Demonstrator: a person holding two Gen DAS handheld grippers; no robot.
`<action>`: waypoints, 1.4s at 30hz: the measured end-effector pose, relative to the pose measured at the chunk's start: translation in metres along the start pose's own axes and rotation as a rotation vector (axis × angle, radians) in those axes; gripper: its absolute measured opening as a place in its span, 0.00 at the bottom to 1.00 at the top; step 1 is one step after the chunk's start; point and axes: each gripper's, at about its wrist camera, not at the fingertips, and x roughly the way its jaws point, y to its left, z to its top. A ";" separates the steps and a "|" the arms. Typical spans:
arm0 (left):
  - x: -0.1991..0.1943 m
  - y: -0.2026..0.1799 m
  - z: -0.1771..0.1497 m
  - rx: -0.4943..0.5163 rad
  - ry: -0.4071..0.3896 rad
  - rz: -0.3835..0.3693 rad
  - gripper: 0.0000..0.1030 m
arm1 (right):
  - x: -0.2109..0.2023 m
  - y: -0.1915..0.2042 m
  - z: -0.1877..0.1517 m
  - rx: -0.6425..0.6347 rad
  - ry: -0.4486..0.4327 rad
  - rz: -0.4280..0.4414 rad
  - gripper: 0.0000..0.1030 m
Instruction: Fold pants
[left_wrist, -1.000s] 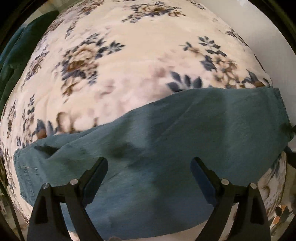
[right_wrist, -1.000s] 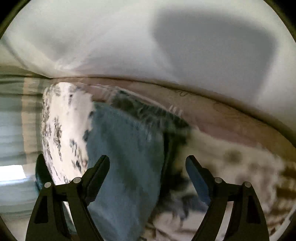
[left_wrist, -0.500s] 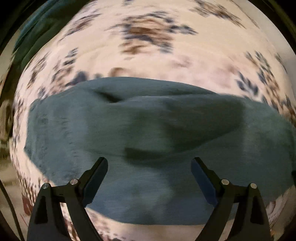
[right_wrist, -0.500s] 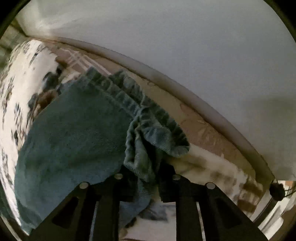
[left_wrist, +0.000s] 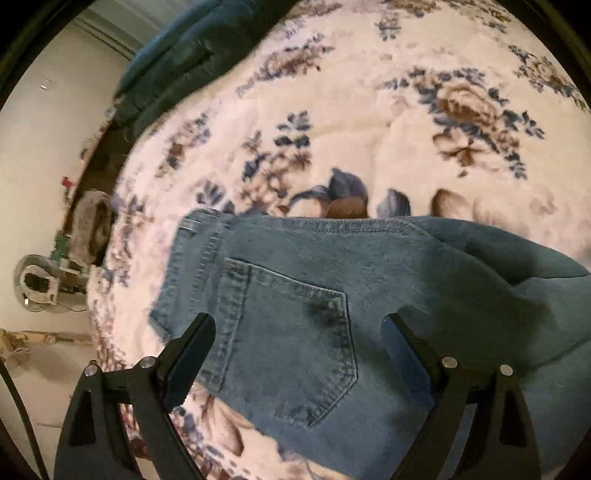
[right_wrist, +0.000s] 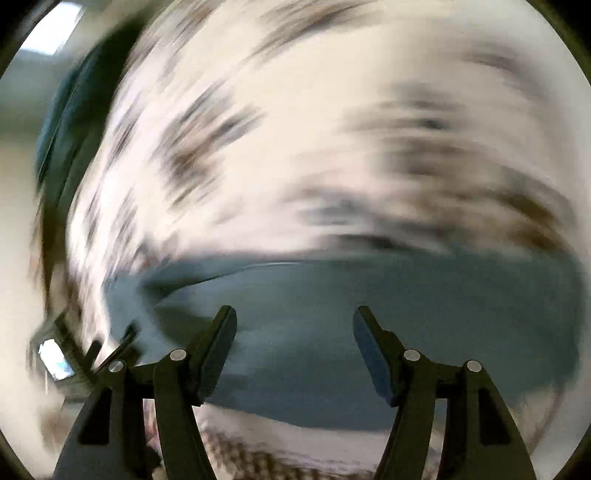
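Note:
Blue denim pants (left_wrist: 332, 295) lie on a floral blanket (left_wrist: 369, 110), waistband at the left and a back pocket (left_wrist: 295, 343) facing up. My left gripper (left_wrist: 299, 332) hovers over that pocket, open, with nothing between its fingers. In the right wrist view, which is strongly blurred, the pants (right_wrist: 369, 314) stretch across the lower half. Above them my right gripper (right_wrist: 294, 325) has its jaws opening, and no cloth sits between the pads.
A dark teal garment (left_wrist: 177, 62) lies at the blanket's far left edge. Beyond the bed's left side are a pale wall, a grey bundle (left_wrist: 92, 225) and a round metal object (left_wrist: 35, 284). The blanket spreads wide above the pants.
The left gripper swept along the pants from the legs to the waistband and pocket. The right gripper shut on the bunched hems half a second ago, then let go and swung away.

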 end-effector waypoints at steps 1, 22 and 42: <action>0.006 0.003 0.001 -0.001 0.012 -0.004 0.89 | 0.021 0.022 0.017 -0.077 0.055 0.007 0.66; 0.067 0.051 0.027 -0.086 0.096 -0.084 0.89 | 0.092 0.028 0.056 -0.111 0.234 -0.139 0.01; 0.075 0.050 0.027 -0.070 0.097 -0.071 0.89 | 0.108 0.059 0.027 -0.224 0.246 -0.252 0.05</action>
